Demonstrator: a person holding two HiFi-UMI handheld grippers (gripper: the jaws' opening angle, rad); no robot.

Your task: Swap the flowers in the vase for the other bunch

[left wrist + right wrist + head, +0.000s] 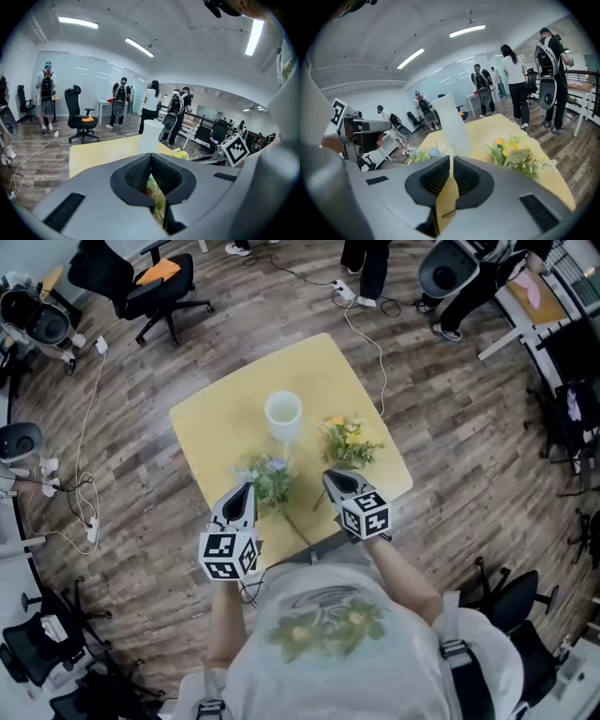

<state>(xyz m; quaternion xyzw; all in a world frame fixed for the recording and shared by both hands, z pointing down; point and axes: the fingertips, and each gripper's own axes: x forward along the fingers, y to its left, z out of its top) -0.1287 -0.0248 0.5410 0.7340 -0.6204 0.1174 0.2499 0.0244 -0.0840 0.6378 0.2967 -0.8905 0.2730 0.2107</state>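
A white vase stands upright in the middle of the yellow table with no flowers in it. A blue-and-white bunch lies on the table in front of the vase, its stem running toward the near edge. A yellow bunch lies to the vase's right. My left gripper hovers at the blue bunch's left side, shut; greenery shows through the slit under its jaws. My right gripper is shut and empty, just short of the yellow bunch, with the vase ahead.
The table's near edge is right under my hands. An office chair stands at the far left, another at the near right. Cables trail over the wood floor. Several people stand beyond the table.
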